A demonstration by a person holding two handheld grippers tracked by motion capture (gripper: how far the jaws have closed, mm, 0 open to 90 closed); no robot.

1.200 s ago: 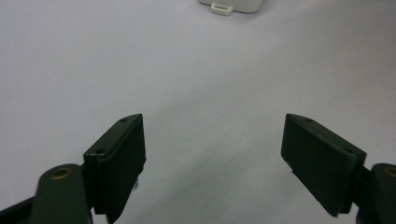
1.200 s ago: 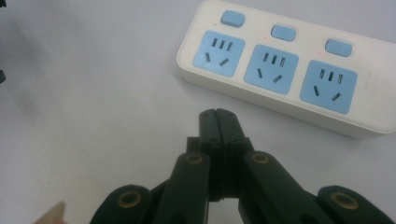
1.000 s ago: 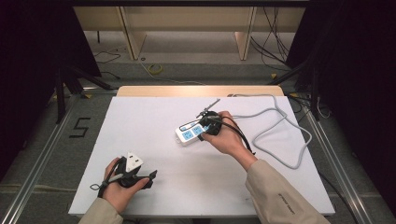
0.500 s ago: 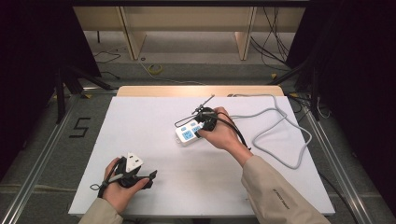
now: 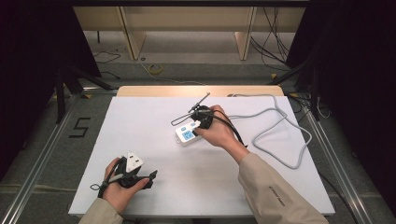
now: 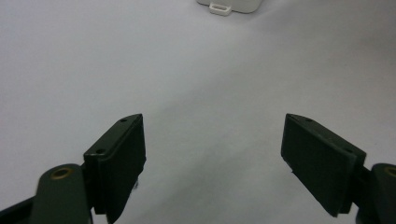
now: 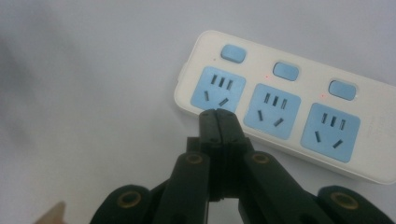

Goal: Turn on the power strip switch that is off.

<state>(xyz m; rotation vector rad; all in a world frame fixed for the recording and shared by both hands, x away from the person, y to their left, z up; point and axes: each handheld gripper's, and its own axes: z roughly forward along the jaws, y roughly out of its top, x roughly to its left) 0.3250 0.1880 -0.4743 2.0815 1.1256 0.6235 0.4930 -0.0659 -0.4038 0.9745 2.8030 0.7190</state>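
A white power strip (image 5: 187, 134) with three blue sockets and three blue switches lies mid-table. In the right gripper view the power strip (image 7: 289, 107) shows small red lights by its switches. My right gripper (image 7: 218, 114) is shut with nothing between its jaws, its tips over the near edge of the end socket. In the high view the right gripper (image 5: 201, 117) sits just right of the strip. My left gripper (image 5: 148, 179) rests at the table's near left, and in its own view the left gripper (image 6: 212, 154) stands wide open over bare white table.
The strip's grey cable (image 5: 280, 135) loops over the right side of the white table (image 5: 140, 121) and runs to the back edge. One end of the power strip (image 6: 229, 5) shows far ahead in the left gripper view. Dark stands and floor cables surround the table.
My right hand and gripper have shifted a little to the left, closer over the strip. The left gripper has stayed where it was.
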